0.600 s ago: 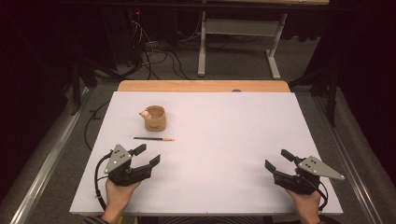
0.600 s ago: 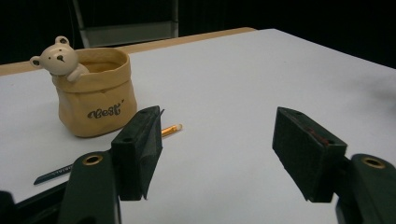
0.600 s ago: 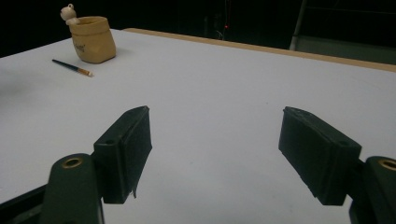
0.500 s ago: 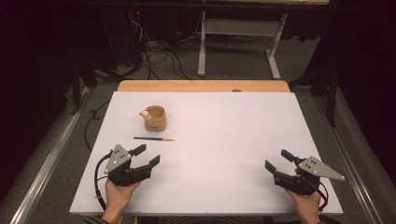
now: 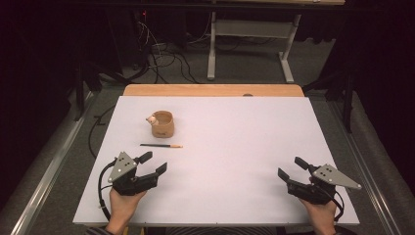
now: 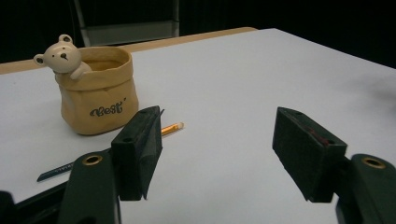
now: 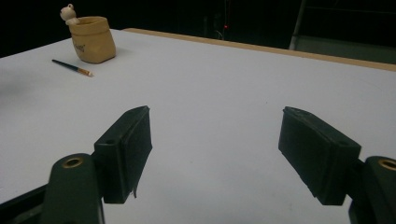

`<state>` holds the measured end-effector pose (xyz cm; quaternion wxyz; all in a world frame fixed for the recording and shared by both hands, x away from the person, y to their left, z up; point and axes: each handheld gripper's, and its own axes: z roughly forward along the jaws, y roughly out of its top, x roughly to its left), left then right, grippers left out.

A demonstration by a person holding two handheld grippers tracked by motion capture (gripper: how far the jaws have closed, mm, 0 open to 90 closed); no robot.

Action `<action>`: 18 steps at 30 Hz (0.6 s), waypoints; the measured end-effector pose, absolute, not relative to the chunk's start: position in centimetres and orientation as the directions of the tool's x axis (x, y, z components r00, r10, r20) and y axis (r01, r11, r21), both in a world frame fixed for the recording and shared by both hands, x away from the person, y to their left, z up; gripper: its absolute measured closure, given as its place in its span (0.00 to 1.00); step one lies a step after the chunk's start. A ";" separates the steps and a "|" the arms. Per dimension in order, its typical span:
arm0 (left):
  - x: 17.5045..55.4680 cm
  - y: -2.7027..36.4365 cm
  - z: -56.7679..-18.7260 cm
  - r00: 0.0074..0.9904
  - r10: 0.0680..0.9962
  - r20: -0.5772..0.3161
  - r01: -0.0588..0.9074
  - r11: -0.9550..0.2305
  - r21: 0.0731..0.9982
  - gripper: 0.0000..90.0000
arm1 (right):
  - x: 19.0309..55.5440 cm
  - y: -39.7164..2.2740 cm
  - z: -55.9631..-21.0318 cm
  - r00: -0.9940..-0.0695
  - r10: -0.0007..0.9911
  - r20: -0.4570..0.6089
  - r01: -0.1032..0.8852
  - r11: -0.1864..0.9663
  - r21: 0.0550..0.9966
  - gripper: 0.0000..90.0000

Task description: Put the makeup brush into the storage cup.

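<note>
Pencil (image 6: pixel 112 153) partly hidden behind the left gripper's (image 6: pixel 219 154) near jaw in the left gripper view. Lettering on the bear cup (image 5: pixel 162 124) too small to read from above. Forearms cut off by the bottom edge.

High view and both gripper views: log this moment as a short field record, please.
surface: white table top
pen holder: tan pot with a bear figure on its rim, upright
pencil: dark pencil lying flat, just in front of the pot, apart from it
left gripper: open, nothing between the jaws, nearest the pencil
right gripper: open, nothing between the jaws, far from both things
</note>
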<state>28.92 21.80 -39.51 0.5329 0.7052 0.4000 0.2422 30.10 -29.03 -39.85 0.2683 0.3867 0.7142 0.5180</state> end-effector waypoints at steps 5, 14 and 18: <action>28.9 21.9 -39.5 0.563 0.822 -0.084 0.305 -0.112 0.946 0.37 | 30.1 -29.0 -39.9 -0.558 0.830 0.017 0.274 0.165 0.948 0.31; 28.9 21.9 -39.5 0.559 0.824 -0.089 0.303 -0.103 0.947 0.37 | 30.2 -29.1 -39.9 -0.560 0.828 0.023 0.274 0.159 0.949 0.30; 28.9 21.9 -39.5 0.559 0.824 -0.089 0.303 -0.103 0.947 0.37 | 30.2 -29.2 -39.9 -0.558 0.830 0.023 0.273 0.157 0.949 0.30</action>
